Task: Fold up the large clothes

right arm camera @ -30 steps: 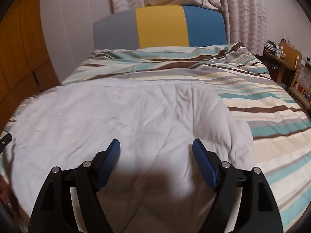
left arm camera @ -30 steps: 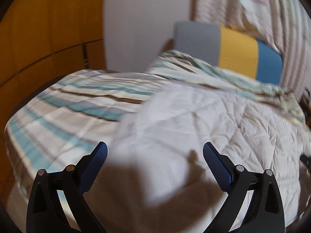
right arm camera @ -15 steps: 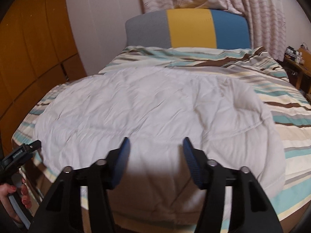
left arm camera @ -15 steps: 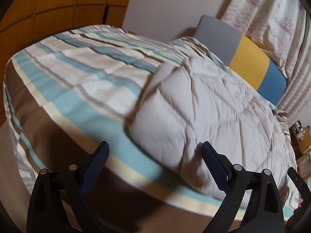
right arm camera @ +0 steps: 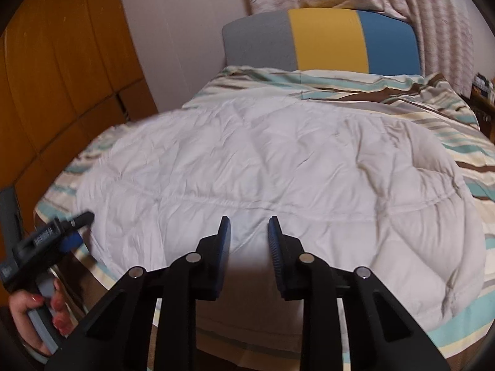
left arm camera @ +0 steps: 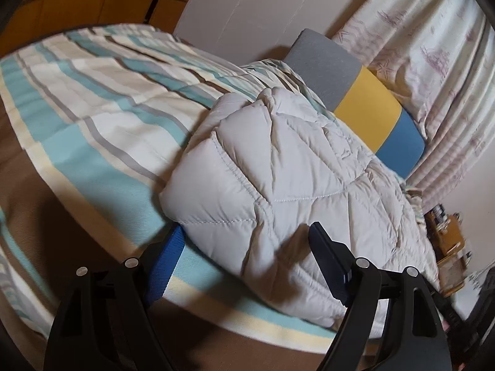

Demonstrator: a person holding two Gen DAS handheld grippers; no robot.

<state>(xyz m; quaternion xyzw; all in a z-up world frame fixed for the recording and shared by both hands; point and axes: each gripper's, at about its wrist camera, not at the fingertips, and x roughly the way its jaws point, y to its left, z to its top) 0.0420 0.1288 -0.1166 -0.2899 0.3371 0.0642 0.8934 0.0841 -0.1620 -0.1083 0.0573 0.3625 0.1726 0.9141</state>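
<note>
A white quilted comforter [left arm camera: 278, 167] lies folded on a striped bed [left arm camera: 92, 117]; it also shows in the right wrist view [right arm camera: 263, 167]. My left gripper [left arm camera: 247, 241] is open, its jaws straddling the comforter's near left corner: one finger under the edge, the other over the top. It appears from the side in the right wrist view [right arm camera: 77, 225]. My right gripper [right arm camera: 249, 232] is partly open with a narrow gap, hovering over the comforter's near edge, holding nothing.
The striped bedspread [right arm camera: 458, 117] covers the bed. A grey, yellow and blue headboard [right arm camera: 321, 40] stands at the far end, with curtains [left arm camera: 439, 46] behind. Orange wooden panels [right arm camera: 62, 77] are on the left. A wooden shelf [left arm camera: 445, 241] stands at the right.
Both grippers pulled back toward the foot of the bed. The left gripper moved in onto the comforter's corner. The right gripper's jaws narrowed a great deal.
</note>
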